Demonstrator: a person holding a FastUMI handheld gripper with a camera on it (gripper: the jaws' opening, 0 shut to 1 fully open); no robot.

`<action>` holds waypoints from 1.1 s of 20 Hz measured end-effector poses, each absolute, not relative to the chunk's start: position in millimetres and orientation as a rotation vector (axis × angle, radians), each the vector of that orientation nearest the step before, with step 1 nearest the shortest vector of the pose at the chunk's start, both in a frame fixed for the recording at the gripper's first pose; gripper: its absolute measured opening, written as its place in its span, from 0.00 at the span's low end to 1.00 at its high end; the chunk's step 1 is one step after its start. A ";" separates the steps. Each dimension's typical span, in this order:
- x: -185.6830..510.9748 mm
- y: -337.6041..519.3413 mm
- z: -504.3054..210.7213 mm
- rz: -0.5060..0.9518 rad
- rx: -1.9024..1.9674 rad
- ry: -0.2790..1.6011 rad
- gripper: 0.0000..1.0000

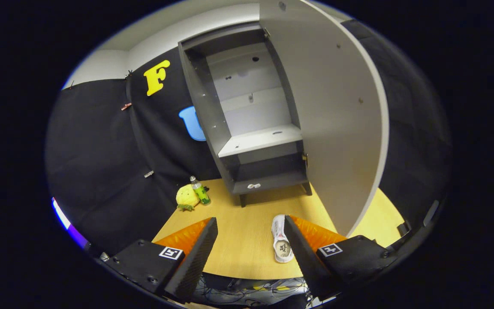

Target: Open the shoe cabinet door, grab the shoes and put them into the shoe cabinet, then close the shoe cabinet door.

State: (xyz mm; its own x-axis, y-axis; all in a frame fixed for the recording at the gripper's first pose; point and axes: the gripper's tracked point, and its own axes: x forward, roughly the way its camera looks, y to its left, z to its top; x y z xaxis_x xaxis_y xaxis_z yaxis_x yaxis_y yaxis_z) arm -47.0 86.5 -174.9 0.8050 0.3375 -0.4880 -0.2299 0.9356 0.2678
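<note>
One shoe (282,240) lies beside the open, empty tool (250,223) — cabinet door (332,111) open, plush toy (186,198) and bottle (200,191) leftward

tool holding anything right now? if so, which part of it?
Nothing is held. The tool is open, its fingers spread apart over the wooden floor. The white shoe lies on the floor just inside one finger, ungripped. The cabinet door already stands open.

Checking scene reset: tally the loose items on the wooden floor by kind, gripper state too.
White sneaker, beside the right finger: 1
Yellow plush toy: 1
Green plastic bottle, against the plush: 1
Total: 3
Gripper open, holding nothing; grey shoe cabinet door swung open.
</note>
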 end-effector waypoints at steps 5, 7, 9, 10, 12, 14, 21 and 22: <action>-18.2 111.2 -261.1 0.301 0.172 0.688 0.98; -15.0 112.5 -303.4 0.307 0.126 0.758 0.99; -14.3 118.2 -338.8 0.317 0.107 0.821 0.99; -13.1 120.0 -353.5 0.324 0.098 0.838 0.99; -13.6 119.3 -384.0 0.338 0.056 0.882 0.99; -12.4 113.9 -410.2 0.325 0.020 0.923 0.99; 5.1 101.0 -481.3 0.264 -0.040 1.031 0.99; 8.2 104.6 -486.3 0.270 -0.045 1.033 0.99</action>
State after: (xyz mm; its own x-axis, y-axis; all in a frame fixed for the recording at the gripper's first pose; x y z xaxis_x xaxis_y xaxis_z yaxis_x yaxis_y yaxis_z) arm 8.2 104.6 -486.3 0.4824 0.2005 -0.8527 -0.2427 0.9659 0.0898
